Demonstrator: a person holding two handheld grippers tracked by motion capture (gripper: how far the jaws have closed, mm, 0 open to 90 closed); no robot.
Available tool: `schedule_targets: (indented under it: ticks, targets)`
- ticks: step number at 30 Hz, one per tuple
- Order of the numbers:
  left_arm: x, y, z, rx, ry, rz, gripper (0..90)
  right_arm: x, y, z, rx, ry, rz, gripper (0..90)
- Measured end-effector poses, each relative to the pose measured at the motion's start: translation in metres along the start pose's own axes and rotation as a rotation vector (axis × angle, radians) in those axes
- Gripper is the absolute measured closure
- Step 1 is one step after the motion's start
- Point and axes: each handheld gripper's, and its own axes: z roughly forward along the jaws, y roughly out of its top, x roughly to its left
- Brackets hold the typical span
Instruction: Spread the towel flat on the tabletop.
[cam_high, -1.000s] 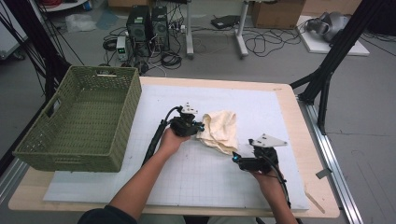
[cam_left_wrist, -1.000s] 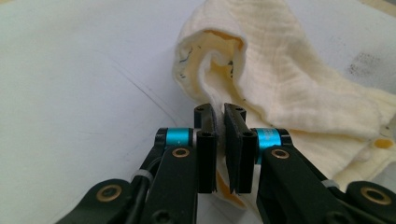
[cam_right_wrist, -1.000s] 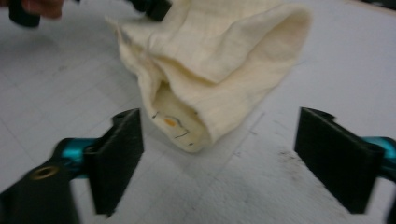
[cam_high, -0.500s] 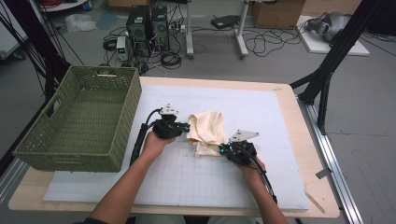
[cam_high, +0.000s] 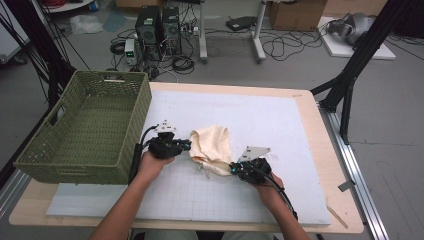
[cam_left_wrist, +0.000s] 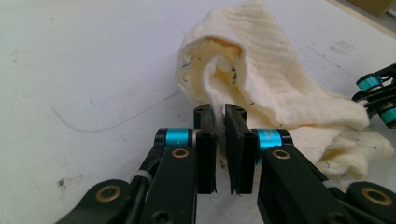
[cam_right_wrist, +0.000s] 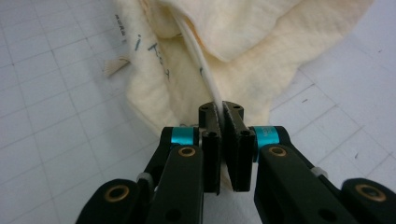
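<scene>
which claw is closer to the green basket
The left claw, gripping the cloth edge nearest the basket; the right claw grips the far corner.

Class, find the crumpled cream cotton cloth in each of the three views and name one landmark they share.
High view: crumpled cream cotton cloth, centre of the white gridded mat.
Left gripper view: upper centre-right, edge pinched.
Right gripper view: across the top, hem pinched.
Shared landmark: the white mat.

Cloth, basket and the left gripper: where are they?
cloth (cam_high: 212, 145), high view, on its crumpled middle.
basket (cam_high: 127, 132), high view, on its right wall.
left gripper (cam_left_wrist: 219, 122), left gripper view, between its tips.
</scene>
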Motion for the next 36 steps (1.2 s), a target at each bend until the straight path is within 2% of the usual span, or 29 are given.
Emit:
schedule_targets:
  ticks: [2,4,5,7,11,13,14,16,18,19,22,24,26,28,30,32,34,36]
  targets:
    - [0.001,-0.002,-0.002,-0.011,0.005,-0.005,82.0,-0.001,0.000,-0.002,0.002,-0.011,0.009,86.1]
    - [0.003,-0.003,-0.007,-0.026,0.048,0.001,85.0,-0.002,-0.001,-0.003,0.012,-0.023,0.021,86.1]
    - [0.006,-0.003,-0.011,-0.032,0.053,-0.016,85.0,-0.003,-0.002,-0.005,0.019,-0.032,0.031,86.1]
    - [0.011,-0.005,-0.018,-0.043,0.065,-0.022,87.1,-0.007,-0.005,-0.009,0.011,-0.039,0.058,86.1]
    - [0.015,-0.010,-0.024,-0.044,0.074,-0.021,89.0,-0.011,-0.008,-0.015,-0.010,-0.044,0.084,84.4]
    - [0.012,-0.010,-0.022,-0.055,0.055,-0.023,87.8,-0.012,-0.009,-0.016,-0.009,-0.045,0.089,79.4]
    - [0.011,-0.010,-0.021,-0.064,0.042,-0.030,83.1,-0.012,-0.009,-0.017,-0.011,-0.049,0.090,77.8]
    - [0.007,-0.009,-0.015,-0.075,0.005,-0.075,64.8,-0.012,-0.010,-0.020,-0.015,-0.064,0.094,71.5]
    - [0.004,-0.009,-0.010,-0.071,-0.004,-0.087,54.3,-0.014,-0.012,-0.025,-0.027,-0.077,0.098,66.0]
    - [0.003,-0.009,-0.007,-0.064,0.004,-0.079,50.1,-0.015,-0.013,-0.027,-0.033,-0.085,0.099,64.3]
    - [0.000,-0.009,0.004,-0.043,0.013,-0.057,48.7,-0.017,-0.016,-0.033,-0.061,-0.088,0.095,60.4]
    - [-0.002,-0.009,0.011,-0.027,0.015,-0.038,51.4,-0.016,-0.015,-0.035,-0.083,-0.086,0.095,59.7]
    - [-0.004,-0.008,0.015,-0.023,0.023,-0.012,59.7,-0.015,-0.014,-0.034,-0.083,-0.082,0.094,60.1]
    - [-0.006,-0.007,0.019,-0.030,0.024,0.002,73.0,-0.014,-0.014,-0.031,-0.078,-0.063,0.088,61.4]
    - [-0.007,-0.005,0.022,-0.032,0.038,0.011,86.6,-0.012,-0.013,-0.027,-0.077,-0.032,0.076,66.4]
    - [-0.005,-0.002,0.022,-0.038,0.049,0.005,87.8,-0.010,-0.013,-0.023,-0.061,-0.003,0.062,75.8]
    - [-0.001,0.000,0.021,-0.066,0.067,-0.015,88.0,-0.009,-0.013,-0.019,-0.028,0.020,0.044,86.1]
    - [0.004,0.000,0.019,-0.079,0.087,-0.033,88.2,-0.008,-0.014,-0.018,-0.008,0.026,0.042,88.2]
